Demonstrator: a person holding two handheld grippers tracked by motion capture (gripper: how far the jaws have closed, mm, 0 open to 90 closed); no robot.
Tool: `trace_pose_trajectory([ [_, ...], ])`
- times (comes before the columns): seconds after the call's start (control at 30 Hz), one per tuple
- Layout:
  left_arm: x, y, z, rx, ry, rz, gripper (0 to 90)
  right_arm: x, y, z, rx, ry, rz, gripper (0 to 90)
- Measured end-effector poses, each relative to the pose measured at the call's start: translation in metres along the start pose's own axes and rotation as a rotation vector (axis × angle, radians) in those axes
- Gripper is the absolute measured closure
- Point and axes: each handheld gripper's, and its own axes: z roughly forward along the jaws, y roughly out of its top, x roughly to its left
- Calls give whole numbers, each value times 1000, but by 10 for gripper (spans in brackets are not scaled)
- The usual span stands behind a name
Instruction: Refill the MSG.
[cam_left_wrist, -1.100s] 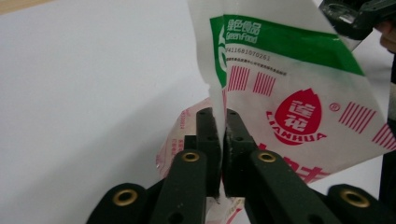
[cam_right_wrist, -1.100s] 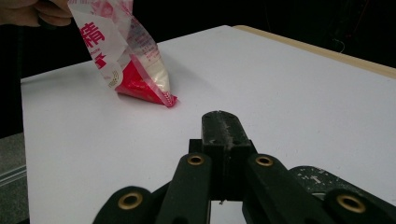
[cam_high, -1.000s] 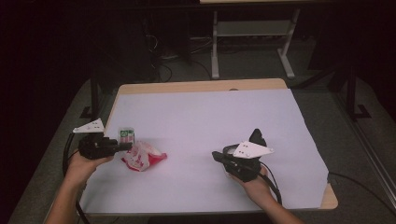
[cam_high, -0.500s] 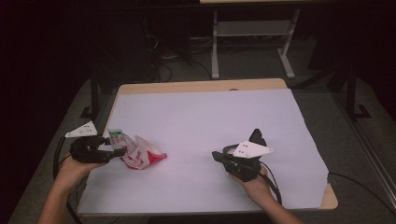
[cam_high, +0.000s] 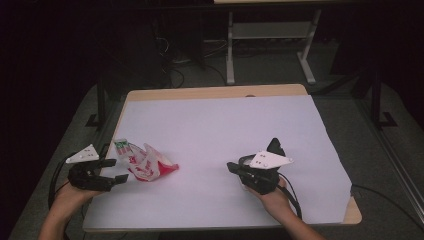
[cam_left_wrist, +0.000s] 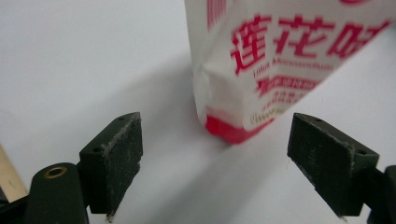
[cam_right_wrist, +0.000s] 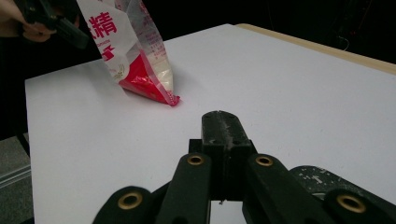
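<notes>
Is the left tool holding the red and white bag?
No, the left tool is open, and the bag stands apart from both pads.

Both grippers (cam_high: 112, 172) black w/ grey triangular top plates, brass rivets, black cables (forearms bare).

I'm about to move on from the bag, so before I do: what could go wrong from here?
1. The left gripper, whose jaws have just been opening, stands open and off the red-and-white bag. The bag leans with nothing holding it and may topple.
2. It sits near the table's left edge, so a nudge could push it off.
3. The right gripper is shut and rests well away, too far to catch it.
</notes>
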Motion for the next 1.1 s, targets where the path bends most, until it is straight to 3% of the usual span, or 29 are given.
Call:
trace_pose_trajectory([
  [0.37,-20,-18,1,-37,-33,-10,176,-1,0,0,-3,16,-4,898],
  [0.63,-45,-17,22,-49,-87,9,179,-1,0,-1,2,13,4,898],
  [0.87,-54,-18,33,-48,-98,14,179,-5,0,-5,5,9,16,899],
  [1.1,-56,-18,34,-64,-90,12,179,-7,0,-10,2,8,29,899],
])
